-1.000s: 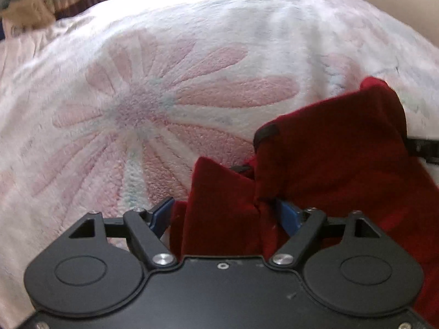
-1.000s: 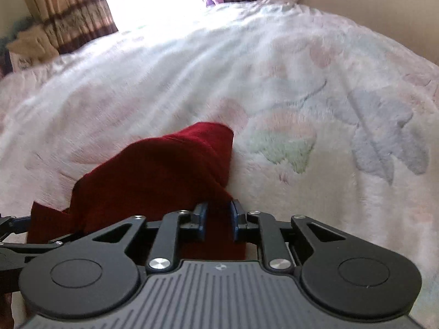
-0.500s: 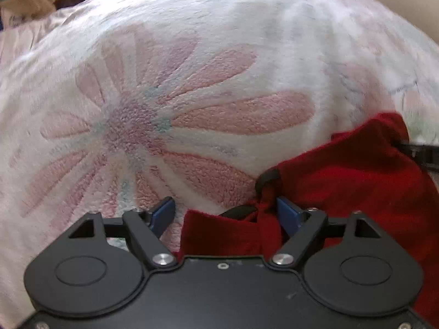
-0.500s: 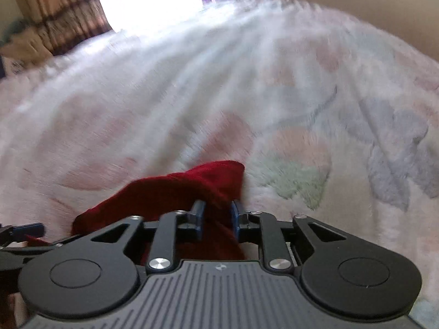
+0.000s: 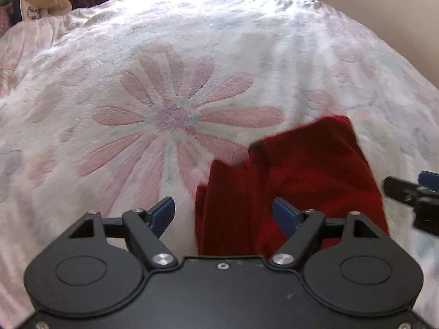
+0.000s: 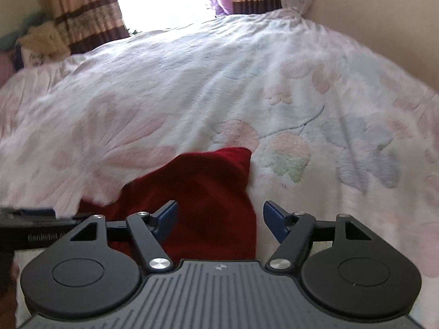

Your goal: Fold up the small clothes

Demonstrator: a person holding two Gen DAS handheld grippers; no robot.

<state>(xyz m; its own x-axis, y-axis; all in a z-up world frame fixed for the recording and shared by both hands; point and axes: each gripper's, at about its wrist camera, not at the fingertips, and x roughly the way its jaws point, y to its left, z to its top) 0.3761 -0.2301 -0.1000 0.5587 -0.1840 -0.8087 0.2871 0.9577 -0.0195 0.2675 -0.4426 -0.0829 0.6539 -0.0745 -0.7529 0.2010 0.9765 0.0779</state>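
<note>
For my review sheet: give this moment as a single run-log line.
stage: fold laid, release | left claw: open, empty | right claw: jaws just opened, empty | red garment: lying folded on floral blanket

Garment (image 5: 296,181) lies on blanket (image 5: 137,82), curtains (image 6: 82,19) behind.

Matt red cloth (image 5: 301,175), fluffy plush blanket (image 5: 137,82)

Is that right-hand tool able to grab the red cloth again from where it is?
Probably yes. The right tool has just been opening, nothing pinched, and the red cloth lies right below on the blanket, unobstructed.
</note>
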